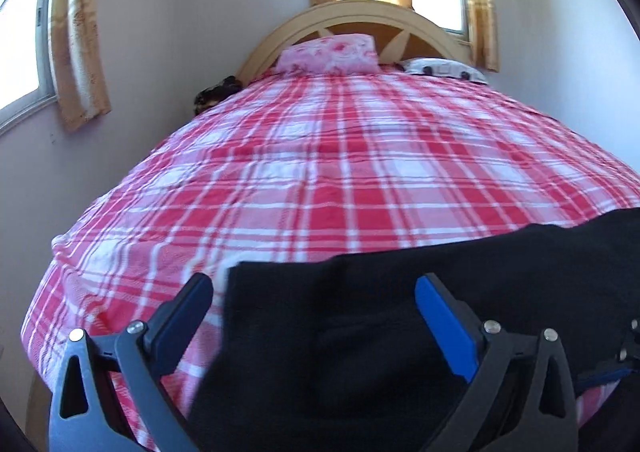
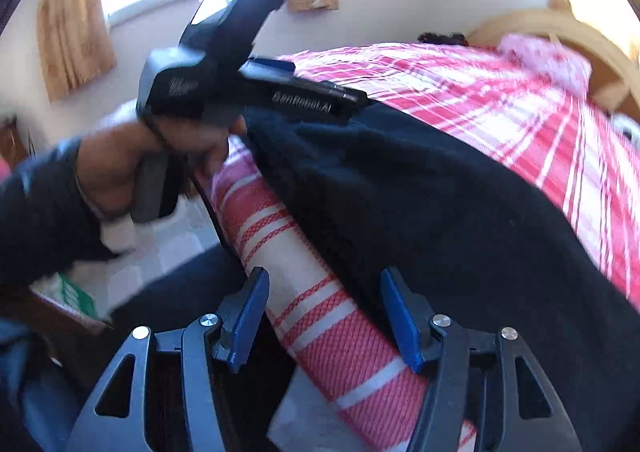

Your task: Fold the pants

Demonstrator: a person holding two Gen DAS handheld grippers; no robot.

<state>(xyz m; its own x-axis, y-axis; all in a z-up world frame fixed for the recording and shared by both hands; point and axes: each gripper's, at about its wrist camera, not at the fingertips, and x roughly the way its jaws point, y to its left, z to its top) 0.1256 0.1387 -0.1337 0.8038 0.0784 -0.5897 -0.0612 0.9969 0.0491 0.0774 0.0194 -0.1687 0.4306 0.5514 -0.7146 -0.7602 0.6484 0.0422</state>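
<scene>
Black pants (image 1: 360,332) spread under and ahead of my left gripper (image 1: 314,292), fingers parted and empty, on the plaid bedspread (image 1: 320,155); my right gripper (image 2: 324,316), likewise released, straddles the bed edge beside the pants (image 2: 420,211).

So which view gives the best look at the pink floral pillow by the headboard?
The left wrist view. The pink floral pillow sits sharp and whole against the arched wooden headboard, beyond the red plaid bedspread. In the right wrist view the same pillow is only a blurred pink patch near the frame's right edge.
</scene>
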